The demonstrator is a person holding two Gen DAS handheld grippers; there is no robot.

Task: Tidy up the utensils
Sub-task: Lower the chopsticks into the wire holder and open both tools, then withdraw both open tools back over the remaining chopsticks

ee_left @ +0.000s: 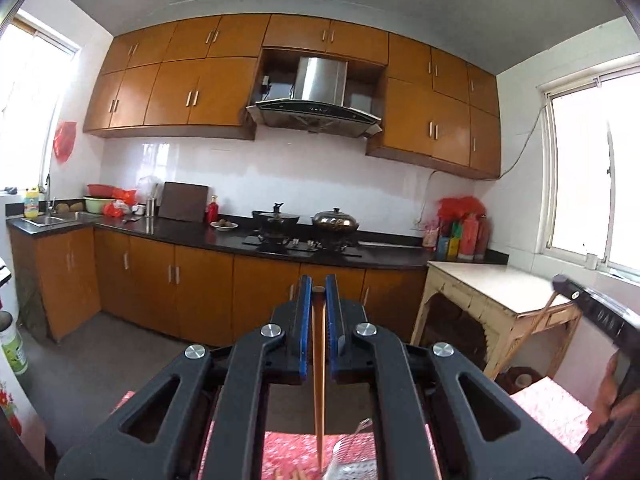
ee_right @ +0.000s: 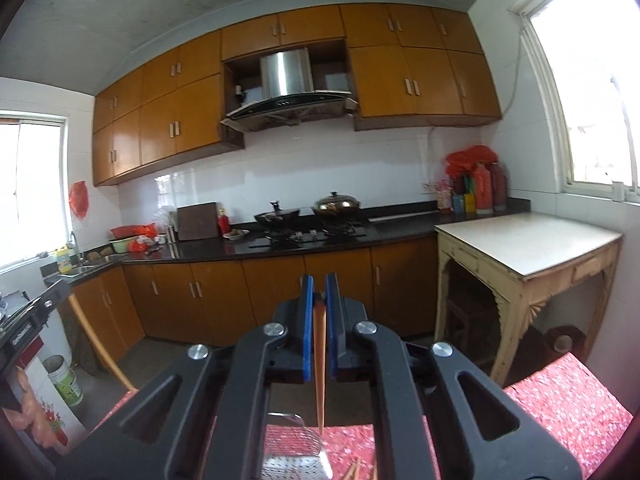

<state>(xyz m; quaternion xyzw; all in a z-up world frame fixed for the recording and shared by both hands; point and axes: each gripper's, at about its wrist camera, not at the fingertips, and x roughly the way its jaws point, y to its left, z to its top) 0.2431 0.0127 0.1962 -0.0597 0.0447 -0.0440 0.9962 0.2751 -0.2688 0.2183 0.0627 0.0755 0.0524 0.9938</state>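
Holding each chopstick (ee_left: 319, 380) (ee_right: 320, 360) pinched between shut jaws, our left gripper (ee_left: 319, 284) and right gripper (ee_right: 319, 284) hang them above the perforated metal holder (ee_right: 292, 452).

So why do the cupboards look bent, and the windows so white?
Left wrist view: the fisheye lens bows the wall cupboards, and the right window is blown out by daylight. Right wrist view: same curving, the window glares, and the frame corners go dark.

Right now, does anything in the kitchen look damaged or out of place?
Yes. The range hood hangs tilted, and the cabinet opening around it has no doors. The cream side table has chipped, worn paint. Each claw is shut on one chopstick, which looks normal.
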